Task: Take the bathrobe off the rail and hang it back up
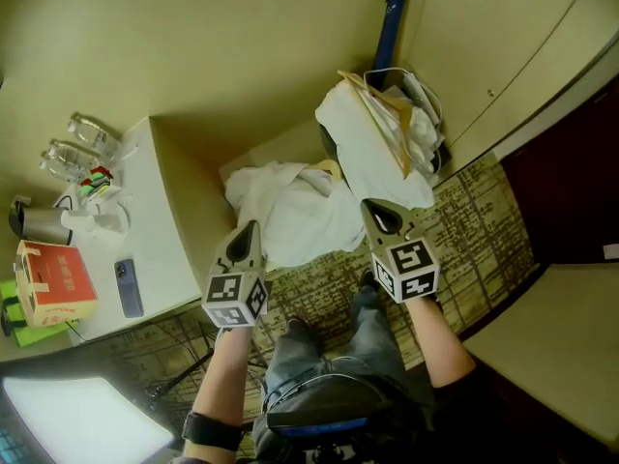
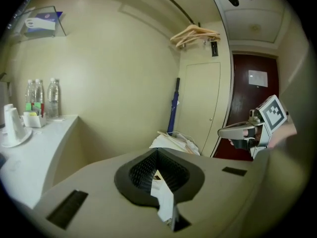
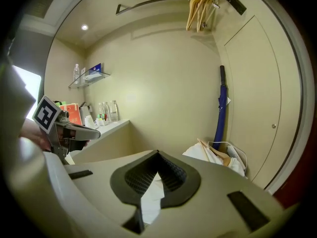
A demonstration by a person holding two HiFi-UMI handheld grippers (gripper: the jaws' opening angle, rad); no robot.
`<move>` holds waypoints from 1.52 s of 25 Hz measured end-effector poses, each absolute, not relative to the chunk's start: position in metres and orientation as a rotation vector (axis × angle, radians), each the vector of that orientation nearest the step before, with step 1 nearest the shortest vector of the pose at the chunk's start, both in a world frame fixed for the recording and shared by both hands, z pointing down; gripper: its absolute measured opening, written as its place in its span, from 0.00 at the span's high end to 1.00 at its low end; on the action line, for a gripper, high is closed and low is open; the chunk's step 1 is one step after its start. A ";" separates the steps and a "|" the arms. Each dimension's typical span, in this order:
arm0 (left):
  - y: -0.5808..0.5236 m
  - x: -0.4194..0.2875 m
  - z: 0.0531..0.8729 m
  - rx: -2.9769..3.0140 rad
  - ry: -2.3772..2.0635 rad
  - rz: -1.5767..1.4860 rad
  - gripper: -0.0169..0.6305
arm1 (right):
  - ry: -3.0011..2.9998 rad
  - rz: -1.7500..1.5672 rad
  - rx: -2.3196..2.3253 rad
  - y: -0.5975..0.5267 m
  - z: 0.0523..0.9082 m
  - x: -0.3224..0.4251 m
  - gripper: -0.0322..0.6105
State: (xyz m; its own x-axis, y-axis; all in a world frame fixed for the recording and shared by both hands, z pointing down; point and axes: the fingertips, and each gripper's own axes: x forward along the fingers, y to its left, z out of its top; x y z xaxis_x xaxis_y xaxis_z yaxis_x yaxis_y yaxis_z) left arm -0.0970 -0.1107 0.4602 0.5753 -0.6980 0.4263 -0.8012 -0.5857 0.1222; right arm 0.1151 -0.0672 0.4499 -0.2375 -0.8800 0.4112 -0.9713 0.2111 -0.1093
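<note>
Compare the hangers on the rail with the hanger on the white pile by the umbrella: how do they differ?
The rail hangers hang from the rail, high up; the pile hanger lies flat, low down. The rail hangers are a bare bunch; the pile hanger rests on white cloth. Both are pale wood.

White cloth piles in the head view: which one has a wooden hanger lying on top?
The right pile, beside the blue umbrella, carries the hanger; the other pile lies by the counter.
</note>
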 end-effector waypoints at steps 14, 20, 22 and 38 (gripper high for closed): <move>-0.181 0.012 0.622 2.222 -1.017 0.462 0.78 | -2.228 0.600 1.674 -0.128 0.544 0.164 0.91; -0.198 0.040 0.709 2.133 -0.865 0.475 0.69 | -2.191 0.636 1.693 -0.140 0.596 0.156 0.91; -0.204 0.049 0.736 2.118 -0.831 0.498 0.67 | -2.176 0.627 1.692 -0.145 0.618 0.156 0.91; -0.282 0.097 0.910 1.765 -0.623 0.130 0.53 | -2.178 0.673 1.687 -0.171 0.748 0.148 0.91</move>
